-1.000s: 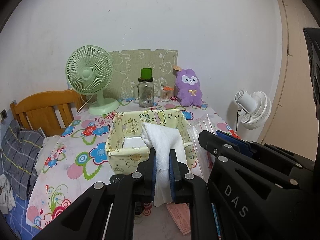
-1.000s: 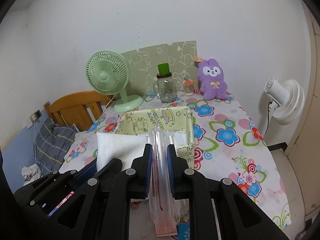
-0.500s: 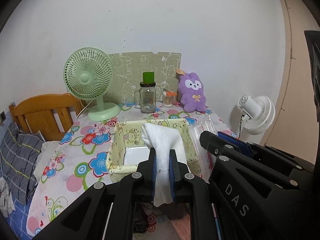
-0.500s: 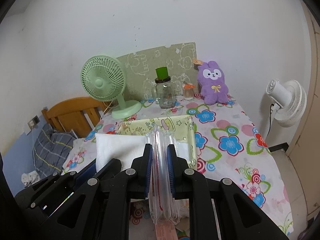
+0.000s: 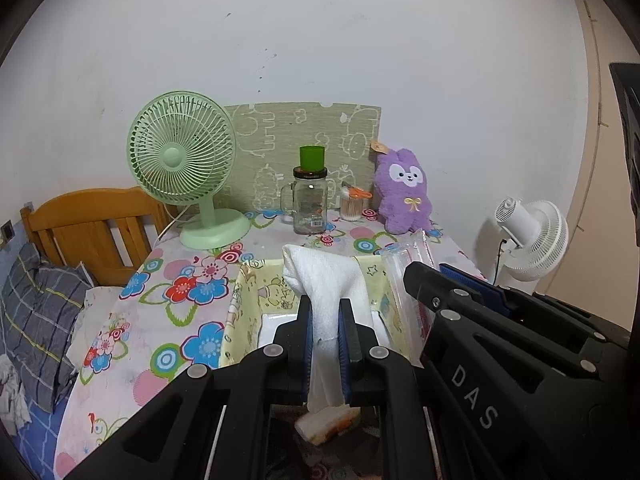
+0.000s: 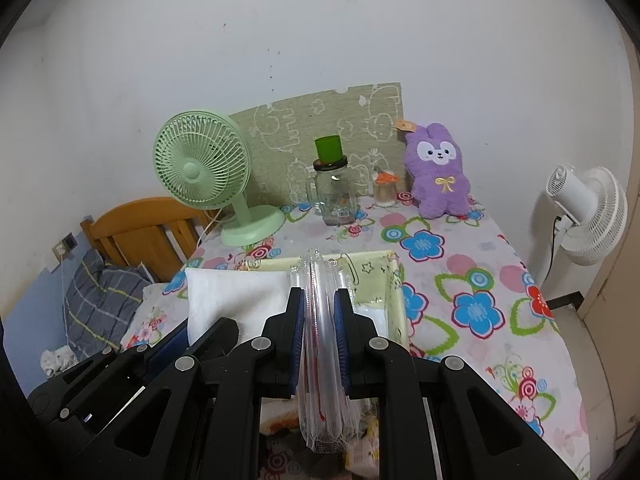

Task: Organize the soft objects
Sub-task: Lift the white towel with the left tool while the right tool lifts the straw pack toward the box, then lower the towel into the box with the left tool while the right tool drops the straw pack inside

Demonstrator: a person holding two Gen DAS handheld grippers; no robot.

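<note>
While both jaws hold their loads, the yellow fabric bin (image 5: 248,308) lies just ahead, lower centre: white towel (image 5: 328,288) in the left gripper (image 5: 325,344), clear plastic pack (image 6: 320,320) in the right gripper (image 6: 320,336).

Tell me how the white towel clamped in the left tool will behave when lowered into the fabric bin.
The white towel droops over both sides of the left tool, so it is likely floppy and light. It will probably slump and need tucking.

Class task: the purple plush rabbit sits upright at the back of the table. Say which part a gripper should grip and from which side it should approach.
Grip the purple plush rabbit across its body from the front: it stands upright, the wall is close behind it, and the table before it is bare.
</note>
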